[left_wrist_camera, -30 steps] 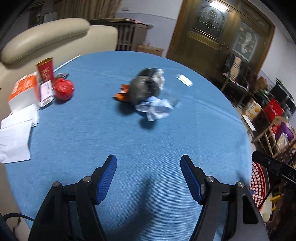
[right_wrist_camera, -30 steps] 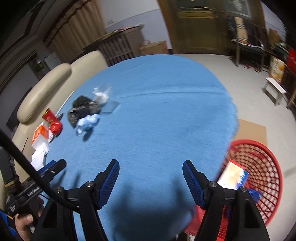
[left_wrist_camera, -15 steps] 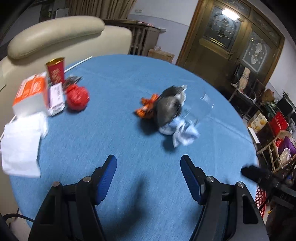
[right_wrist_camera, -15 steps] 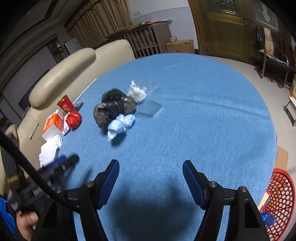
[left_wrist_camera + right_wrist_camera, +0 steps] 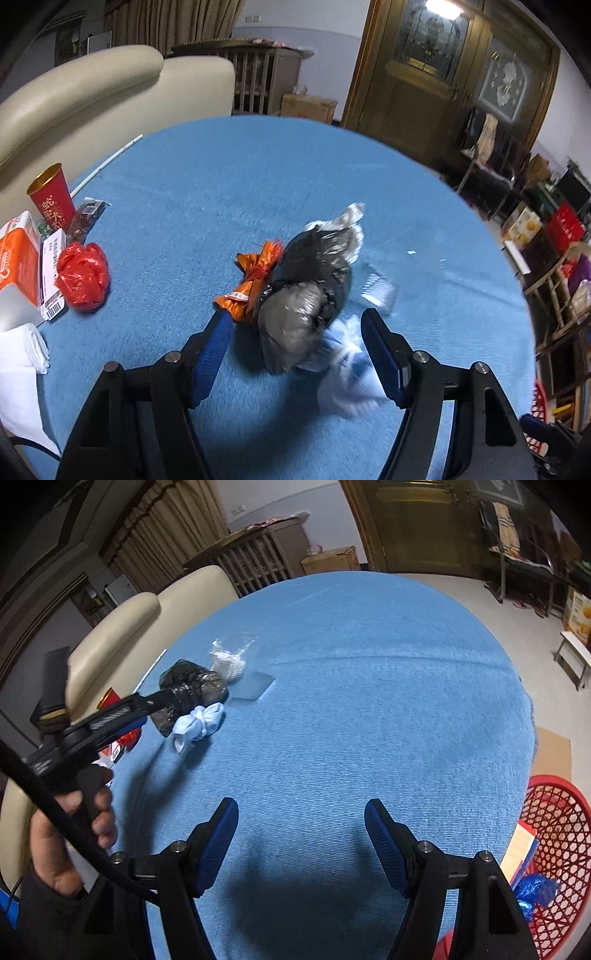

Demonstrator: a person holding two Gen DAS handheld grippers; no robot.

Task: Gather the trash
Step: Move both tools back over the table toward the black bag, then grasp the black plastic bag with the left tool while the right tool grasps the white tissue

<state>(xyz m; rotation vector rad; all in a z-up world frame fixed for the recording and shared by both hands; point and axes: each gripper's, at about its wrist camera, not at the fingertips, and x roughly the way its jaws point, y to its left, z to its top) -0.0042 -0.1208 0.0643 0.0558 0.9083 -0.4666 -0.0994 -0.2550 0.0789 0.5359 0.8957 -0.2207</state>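
Note:
A pile of trash lies on the blue table [image 5: 221, 177]: a black plastic bag [image 5: 306, 288], an orange wrapper [image 5: 251, 280], a crumpled white-blue tissue [image 5: 347, 373] and clear plastic [image 5: 347, 225]. My left gripper [image 5: 295, 343] is open, its jaws on either side of the black bag's near end. In the right wrist view the left gripper [image 5: 162, 705] reaches over the black bag [image 5: 195, 686] beside the tissue [image 5: 199, 723]. My right gripper [image 5: 301, 834] is open and empty above bare table. A red basket [image 5: 554, 849] holding some trash stands on the floor at the right.
At the table's left edge are a red cup [image 5: 51, 195], a crumpled red bag [image 5: 83, 275], an orange-white box [image 5: 16, 258] and white napkins [image 5: 18, 365]. A flat clear sheet [image 5: 255, 688] lies by the pile. A cream sofa [image 5: 92, 96] stands behind the table.
My left gripper has moved forward to the trash pile, and its jaws now straddle the black bag. My right gripper has turned a little, so the red basket shows more.

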